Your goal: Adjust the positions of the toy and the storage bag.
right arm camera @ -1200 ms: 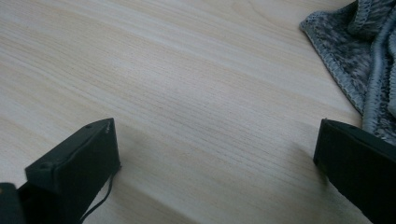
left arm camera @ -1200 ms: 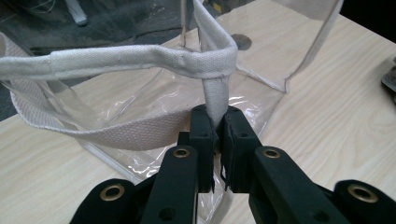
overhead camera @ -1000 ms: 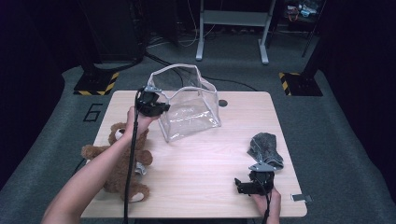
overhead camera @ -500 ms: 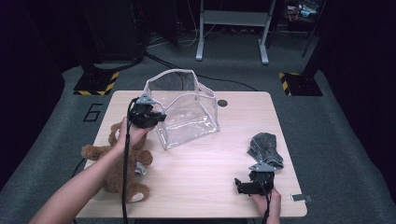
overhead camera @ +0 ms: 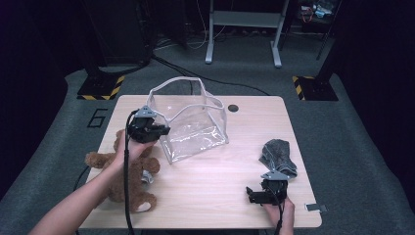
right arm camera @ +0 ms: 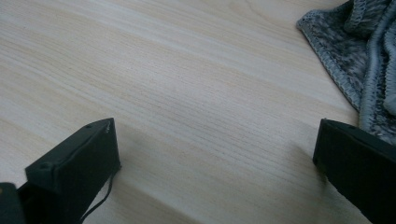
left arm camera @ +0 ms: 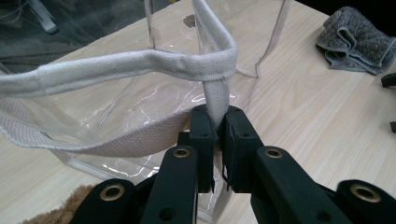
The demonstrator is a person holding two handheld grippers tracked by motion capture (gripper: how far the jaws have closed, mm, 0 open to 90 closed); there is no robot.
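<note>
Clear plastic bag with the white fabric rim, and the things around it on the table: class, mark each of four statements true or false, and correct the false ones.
1. The left gripper is clamped on the clear plastic bag's white fabric rim. True.
2. The right gripper holds the grey knitted cloth. False: it is open over bare table, with the cloth beside it.
3. The brown teddy bear lies inside the bag. False: it lies on the light wooden table, outside the bag.
4. The bag stands open at the top. True.
</note>
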